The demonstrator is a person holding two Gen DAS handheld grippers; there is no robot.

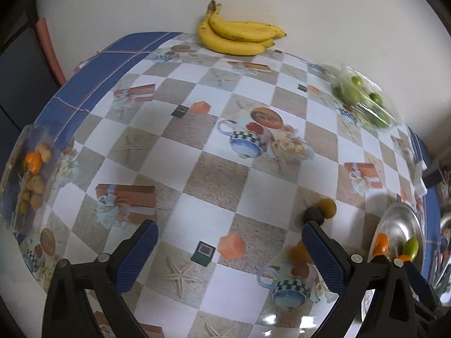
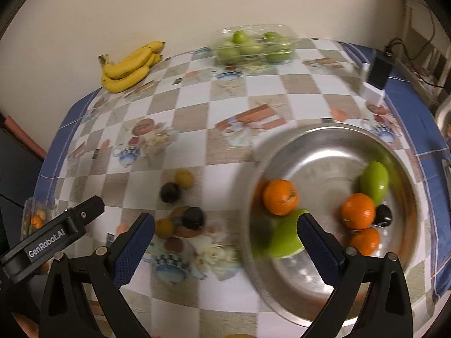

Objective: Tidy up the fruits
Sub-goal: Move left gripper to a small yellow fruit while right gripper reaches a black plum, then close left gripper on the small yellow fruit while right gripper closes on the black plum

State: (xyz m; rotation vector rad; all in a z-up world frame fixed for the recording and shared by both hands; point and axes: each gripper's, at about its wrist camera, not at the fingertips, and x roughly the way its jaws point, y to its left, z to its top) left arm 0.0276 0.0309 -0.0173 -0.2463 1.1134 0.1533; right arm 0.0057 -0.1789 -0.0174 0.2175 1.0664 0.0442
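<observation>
- Both grippers hang over the desk [image 2: 225,104], which has a checkered cloth on it. The left gripper [image 1: 229,249] has its fingers spread wide with nothing between them, and same deal for the right gripper [image 2: 225,242].
- The metal bowl [image 2: 332,146] sits on the right side of the desk. Inside are three oranges [image 2: 280,197], two green apples [image 2: 373,181] and one small dark fruit [image 2: 383,215] tucked against an orange.
- Loose on the cloth just left of the bowl: two dark fruits [image 2: 169,192] and two small yellow ones [image 2: 183,178], sitting in pairs.
- Bananas [image 2: 128,66] lie at the far edge by the wall, well apart from everything.
- A clear box of green apples [image 2: 253,45] is at the back too, to the right of the bananas.
- Another clear box with orange and brownish fruit [image 1: 31,166] is at the left edge, pretty blurry.
- A black box on a white block [image 2: 376,76] stands at the far right edge.
</observation>
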